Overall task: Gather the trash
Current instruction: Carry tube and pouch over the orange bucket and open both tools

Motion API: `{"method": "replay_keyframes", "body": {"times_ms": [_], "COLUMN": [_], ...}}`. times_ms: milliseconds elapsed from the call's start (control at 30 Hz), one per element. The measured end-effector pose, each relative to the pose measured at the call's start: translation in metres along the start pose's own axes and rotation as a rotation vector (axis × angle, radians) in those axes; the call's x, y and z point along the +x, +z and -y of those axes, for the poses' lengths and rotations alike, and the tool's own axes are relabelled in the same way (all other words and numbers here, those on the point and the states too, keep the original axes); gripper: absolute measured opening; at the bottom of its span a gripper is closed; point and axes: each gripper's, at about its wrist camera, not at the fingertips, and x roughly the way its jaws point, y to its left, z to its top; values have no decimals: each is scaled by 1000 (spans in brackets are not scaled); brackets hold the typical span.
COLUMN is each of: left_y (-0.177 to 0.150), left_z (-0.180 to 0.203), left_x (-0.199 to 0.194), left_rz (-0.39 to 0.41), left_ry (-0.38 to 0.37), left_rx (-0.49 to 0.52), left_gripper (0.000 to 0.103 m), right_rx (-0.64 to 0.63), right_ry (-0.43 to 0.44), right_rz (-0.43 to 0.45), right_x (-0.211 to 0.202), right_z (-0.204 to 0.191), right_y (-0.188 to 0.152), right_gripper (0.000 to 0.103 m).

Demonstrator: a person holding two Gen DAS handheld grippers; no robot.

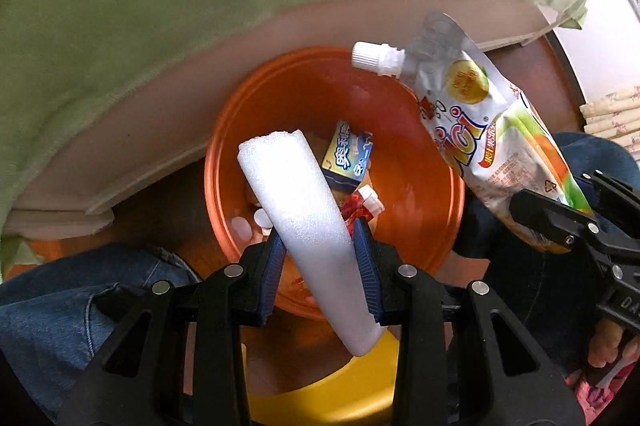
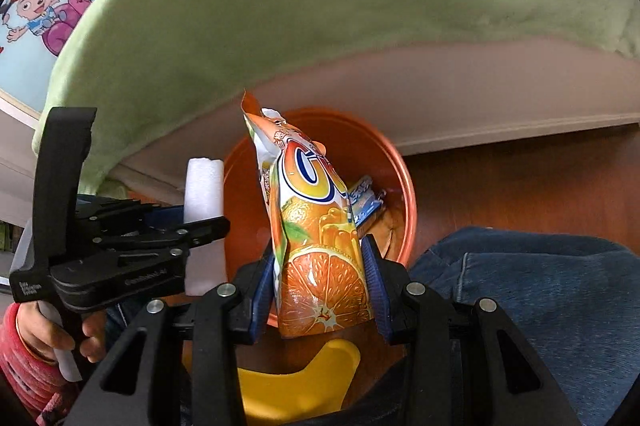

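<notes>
My left gripper (image 1: 320, 246) is shut on a white foam piece (image 1: 304, 226) and holds it over an orange bin (image 1: 424, 226). My right gripper (image 2: 320, 266) is shut on an orange juice pouch (image 2: 316, 246) with a white cap (image 1: 374, 57), also above the bin (image 2: 404, 186). The pouch (image 1: 492, 146) shows at the right of the left wrist view. The foam (image 2: 203, 186) and left gripper show at the left of the right wrist view. Inside the bin lie a blue wrapper (image 1: 348, 158), a red wrapper (image 1: 356, 212) and small white pieces (image 1: 262, 218).
A table with a green cloth (image 1: 200, 6) overhangs beyond the bin. The person's jeans-clad legs (image 2: 540, 286) flank the bin on a wooden floor (image 2: 520, 178). A yellow object (image 2: 296, 382) sits below the grippers.
</notes>
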Motion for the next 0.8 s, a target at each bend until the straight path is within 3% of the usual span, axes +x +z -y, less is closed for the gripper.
{"method": "replay_keyframes", "body": {"times_ms": [267,333,367,433,533,800], "left_y": [-10,-11,-10,-10,-9,-11], "left_z": [-5,-7,-8,-11,-8,-7], "left_x": [11,11,10,7,2,0], "left_rz": [-36,-33,-28,-11,11,20], "left_ry": [-5,-13,-12,-6,-4,0], "left_rx": [-24,-37,-46,-55,-50,-47], "left_gripper": [34,47,53,72,75,78], "right_rx": [15,15,15,23,34,67], "right_ry": [-5,-6,-2,-8,-9,-5], "right_rz": [-52,-54,-54,-36,-25,-18], "right_x": [21,23,23,20,17,15], "right_z": [4,2,3,1,4,11], "right_y": [2,2,3,5,6,5], "right_gripper": [41,45,59,67,72,72]}}
